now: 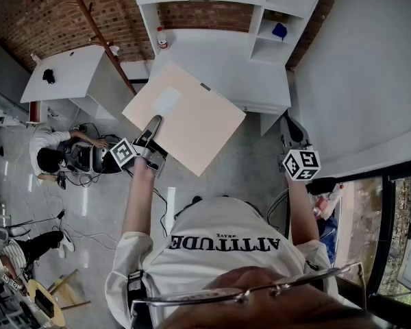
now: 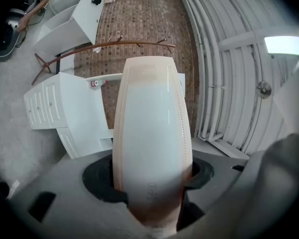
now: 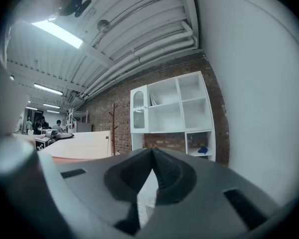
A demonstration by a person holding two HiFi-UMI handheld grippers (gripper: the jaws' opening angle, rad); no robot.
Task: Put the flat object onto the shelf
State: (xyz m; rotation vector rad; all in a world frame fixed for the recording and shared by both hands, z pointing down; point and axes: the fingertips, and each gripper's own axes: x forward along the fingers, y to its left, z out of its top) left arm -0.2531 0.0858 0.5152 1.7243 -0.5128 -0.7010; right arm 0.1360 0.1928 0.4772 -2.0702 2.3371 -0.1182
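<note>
The flat object is a large beige board (image 1: 192,118) with a pale label, held level in the air in front of the white shelf unit (image 1: 222,60). My left gripper (image 1: 153,125) is shut on the board's near left edge. In the left gripper view the board (image 2: 152,128) runs straight out from between the jaws. My right gripper (image 1: 291,130) is shut and empty, off the board's right corner beside the wall. In the right gripper view its jaws (image 3: 152,176) meet, and both the shelf unit (image 3: 174,108) and the board (image 3: 84,144) show ahead.
A small blue thing (image 1: 279,30) lies in a right shelf compartment, and a red-capped bottle (image 1: 162,38) stands on the shelf's left. A white desk (image 1: 75,74) and a wooden coat rack (image 1: 89,19) are at the left. A person (image 1: 51,153) sits on the floor among cables. A grey wall (image 1: 356,67) closes the right.
</note>
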